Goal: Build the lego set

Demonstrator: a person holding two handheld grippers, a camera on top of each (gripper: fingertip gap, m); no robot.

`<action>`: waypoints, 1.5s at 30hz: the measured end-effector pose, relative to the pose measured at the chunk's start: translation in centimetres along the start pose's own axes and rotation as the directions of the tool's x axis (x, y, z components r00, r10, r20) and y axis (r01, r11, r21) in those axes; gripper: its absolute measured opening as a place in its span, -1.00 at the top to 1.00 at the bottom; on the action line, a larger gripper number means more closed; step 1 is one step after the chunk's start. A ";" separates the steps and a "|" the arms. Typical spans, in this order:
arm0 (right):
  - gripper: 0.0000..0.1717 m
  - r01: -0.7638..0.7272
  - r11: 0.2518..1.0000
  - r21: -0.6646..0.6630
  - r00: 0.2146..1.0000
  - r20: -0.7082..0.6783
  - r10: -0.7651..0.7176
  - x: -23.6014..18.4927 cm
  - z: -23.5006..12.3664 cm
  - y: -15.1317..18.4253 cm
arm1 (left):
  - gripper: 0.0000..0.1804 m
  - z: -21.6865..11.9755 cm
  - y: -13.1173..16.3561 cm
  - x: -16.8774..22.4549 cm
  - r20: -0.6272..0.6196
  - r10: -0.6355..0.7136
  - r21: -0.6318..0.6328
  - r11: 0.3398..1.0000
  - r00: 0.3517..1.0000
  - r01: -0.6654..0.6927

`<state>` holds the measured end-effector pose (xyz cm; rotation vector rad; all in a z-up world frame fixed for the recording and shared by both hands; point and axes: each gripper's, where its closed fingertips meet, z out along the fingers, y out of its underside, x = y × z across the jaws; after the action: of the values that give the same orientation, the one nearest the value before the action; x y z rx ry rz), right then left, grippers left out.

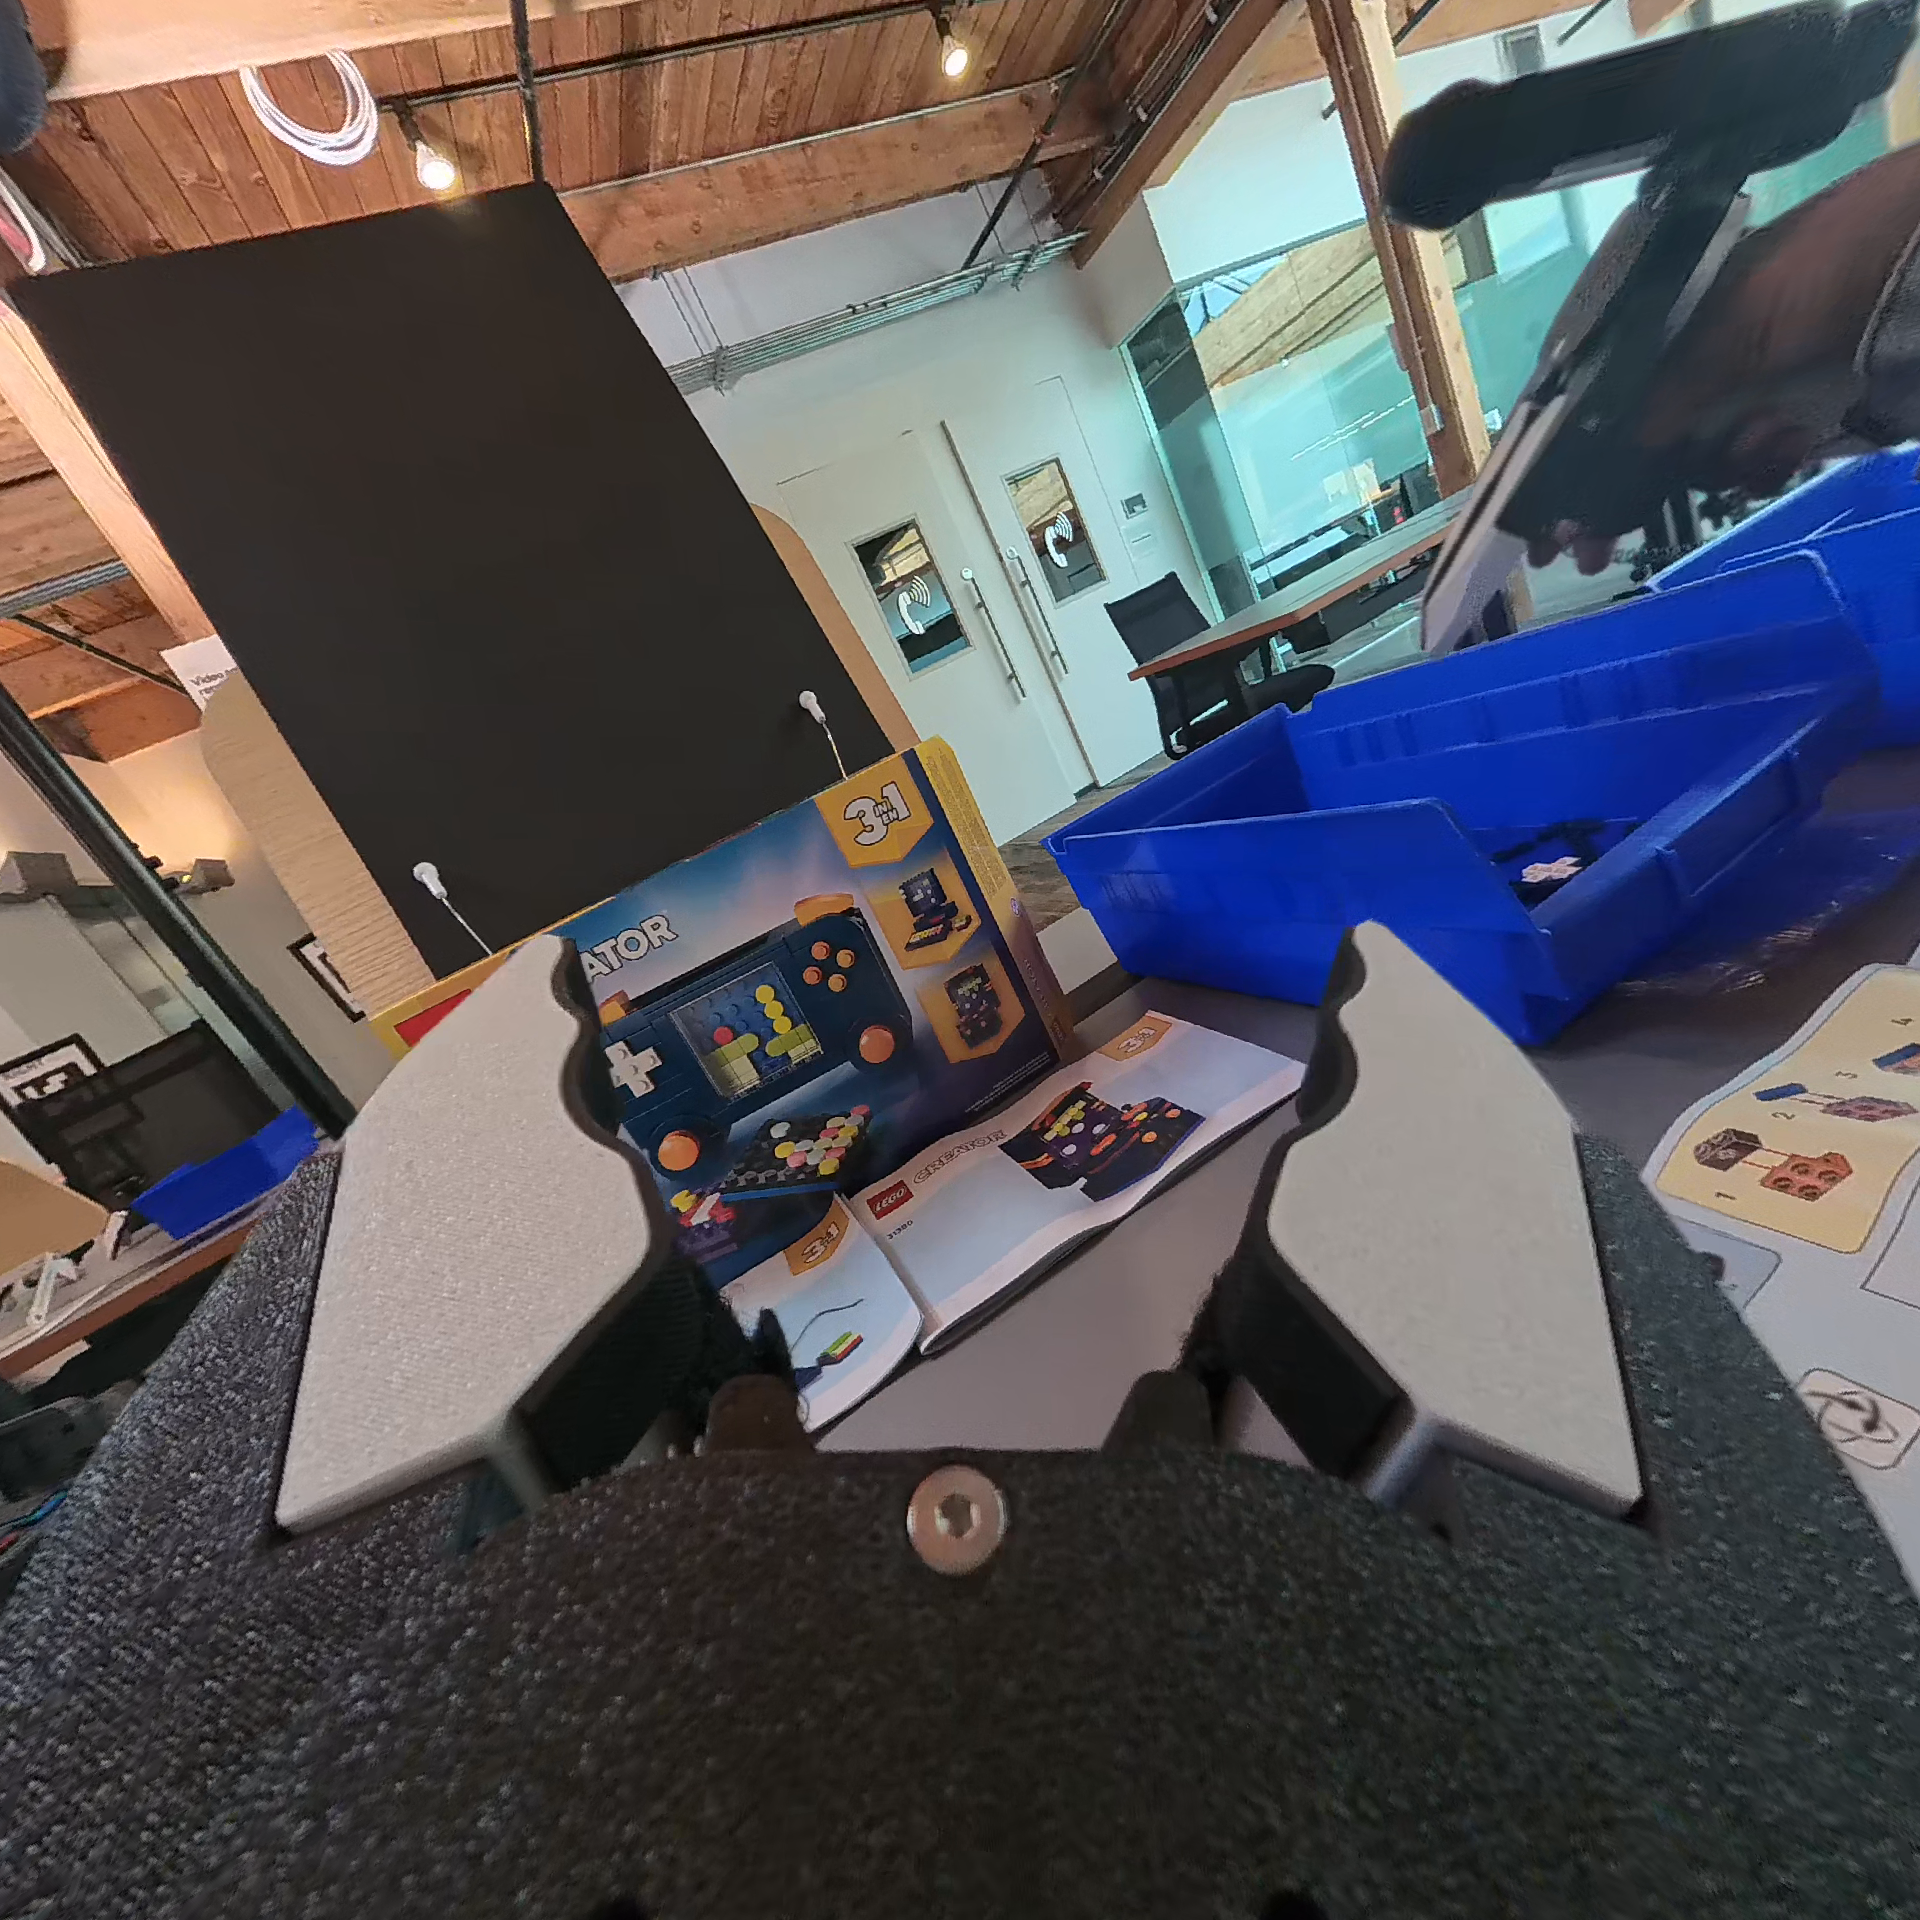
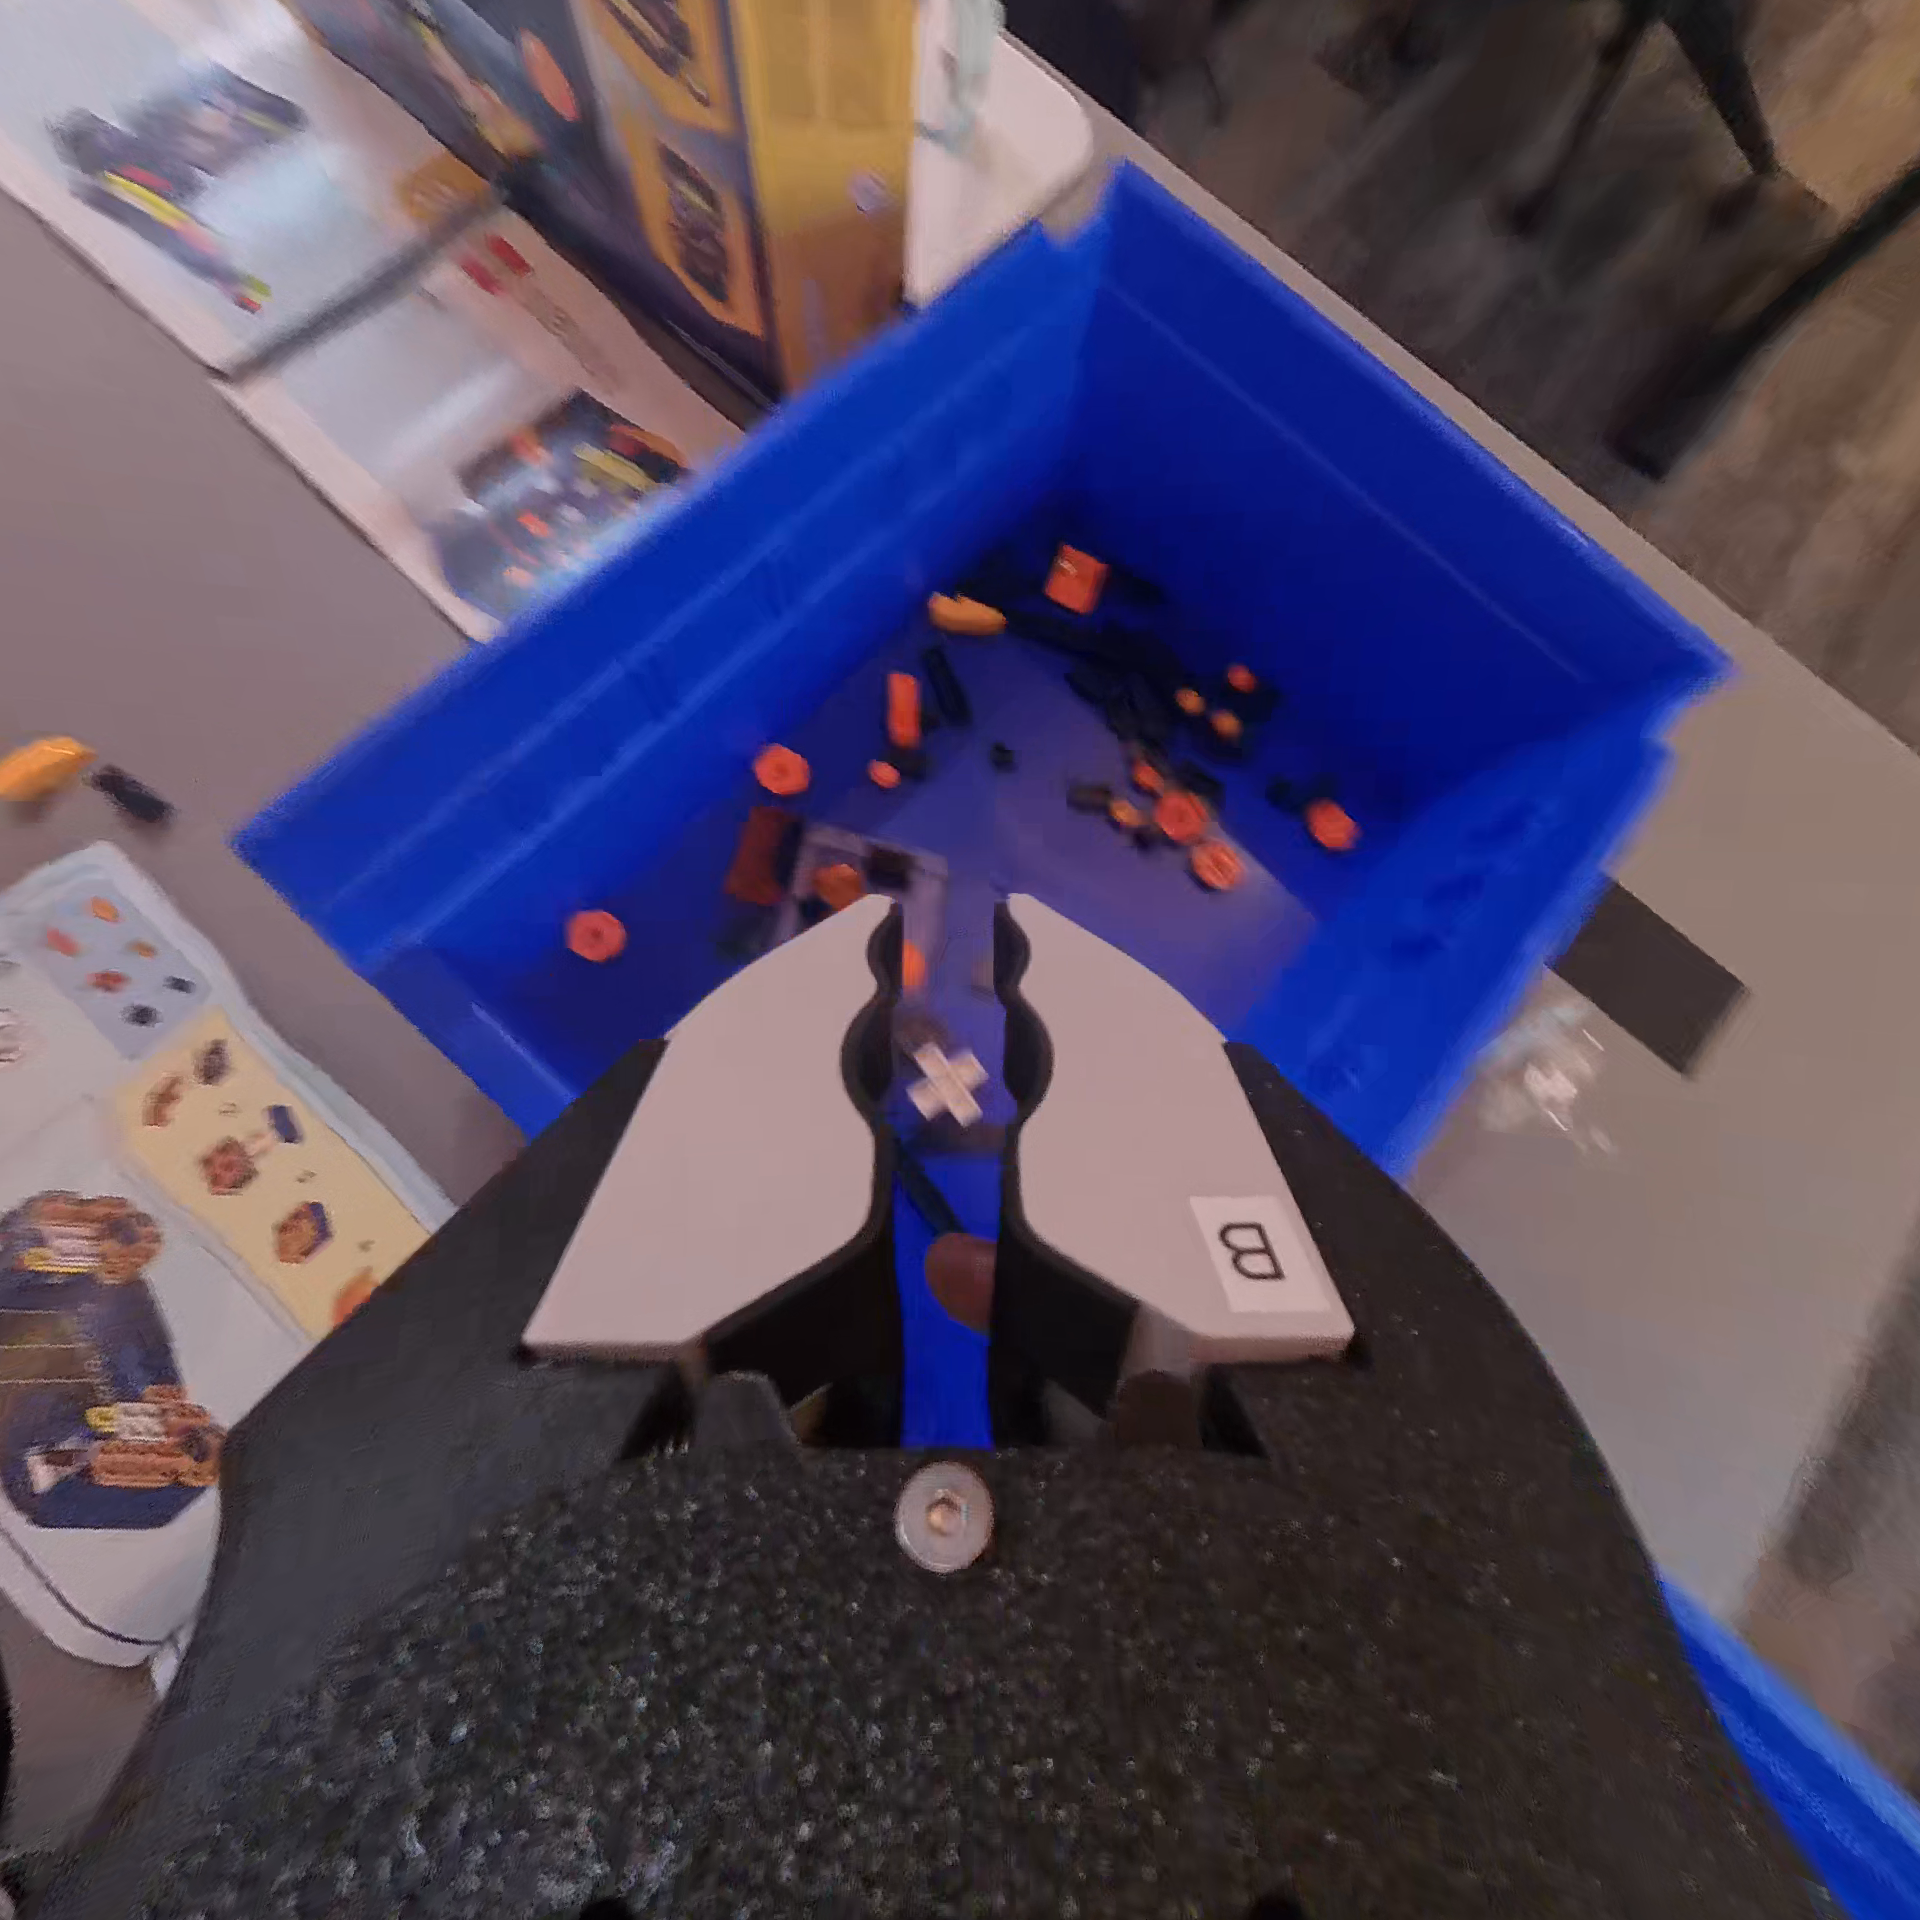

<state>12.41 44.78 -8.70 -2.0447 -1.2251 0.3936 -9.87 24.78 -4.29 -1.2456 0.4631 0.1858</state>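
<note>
My left gripper (image 1: 956, 940) is wide open and empty. It hangs over the grey table and faces an upright toy brick set box (image 1: 810, 987) with open booklets (image 1: 1081, 1153) lying before it. My right gripper (image 2: 948, 914) hangs above a blue bin (image 2: 1299, 468); its jaws stand narrowly apart with nothing pressed between the pads. The bin holds several orange (image 2: 779, 771) and dark small bricks, a small clear bag (image 2: 873, 862) and a white cross-shaped piece (image 2: 945, 1081) that shows through the gap. The right gripper's dark body (image 1: 1662, 343), blurred, shows above the bin (image 1: 1299, 883) in the left wrist view.
An instruction sheet (image 2: 208, 1122) lies left of the bin. A yellow piece (image 2: 42, 764) and a black piece (image 2: 130, 792) lie loose on the table. A black strip (image 2: 1652, 987) and crumpled clear plastic (image 2: 1548, 1081) lie right of the bin. A black backdrop board (image 1: 416, 571) stands behind the box.
</note>
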 end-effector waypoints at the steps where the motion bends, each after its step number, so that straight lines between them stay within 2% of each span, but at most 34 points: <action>1: 0.81 0.012 0.999 0.031 0.998 0.066 -0.014 -0.9 0.9 -0.8 | -0.43 0.0 0.2 0.0 0.002 0.009 -0.005 1.000 1.000 -0.009; 3: 0.78 0.045 0.998 0.045 0.980 0.193 -0.053 -1.7 3.2 -2.0 | -0.43 0.2 0.7 0.0 0.000 0.016 -0.023 1.000 1.000 -0.016; 8: 0.85 0.005 0.997 -0.073 0.912 0.409 0.025 0.1 9.5 -3.1 | -0.43 0.1 0.5 0.1 -0.007 -0.001 -0.017 1.000 1.000 0.001; 12: 0.85 0.185 0.973 -0.138 0.896 0.430 -0.110 1.8 12.9 -1.0 | -0.43 0.2 0.6 0.3 -0.017 0.002 -0.020 1.000 1.000 -0.003; 16: 0.85 0.363 0.923 -0.126 0.877 0.382 -0.292 2.9 14.9 -0.1 | -0.43 0.2 0.7 0.4 -0.024 -0.005 -0.025 1.000 1.000 0.005; 20: 0.85 0.441 0.890 -0.114 0.856 0.350 -0.380 3.6 15.8 -0.1 | -0.43 0.3 0.9 0.5 -0.033 -0.016 -0.030 0.999 0.999 0.015; 28: 0.81 0.394 0.902 -0.180 0.883 0.345 -0.317 4.4 17.3 0.7 | -0.43 0.4 1.1 0.8 -0.048 -0.020 -0.042 0.999 0.999 0.017; 30: 0.85 0.365 0.909 -0.201 0.891 0.359 -0.278 4.2 17.3 0.9 | -0.43 0.5 1.2 0.9 -0.053 -0.017 -0.048 0.999 0.998 0.014; 35: 0.81 0.368 0.897 -0.245 0.876 0.416 -0.246 3.2 16.0 1.7 | -0.43 0.5 1.4 1.0 -0.060 -0.019 -0.058 0.998 0.998 0.015; 39: 0.77 0.318 0.929 -0.190 0.890 0.397 -0.223 3.4 15.3 0.4 | -0.43 0.6 1.4 1.3 -0.072 -0.016 -0.062 0.998 0.997 0.012; 44: 0.78 0.305 0.914 -0.267 0.904 0.383 -0.190 3.6 16.1 1.5 | -0.43 0.7 1.8 1.4 -0.082 -0.006 -0.075 0.997 0.997 0.000; 45: 0.83 0.306 0.914 -0.265 0.908 0.369 -0.197 3.8 16.3 1.6 | -0.43 0.7 1.8 1.4 -0.083 -0.004 -0.078 0.997 0.997 -0.002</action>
<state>5.90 54.40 -20.91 -2.0967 -1.8481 0.4537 -9.11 25.83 -6.34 -1.3337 0.5310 0.1527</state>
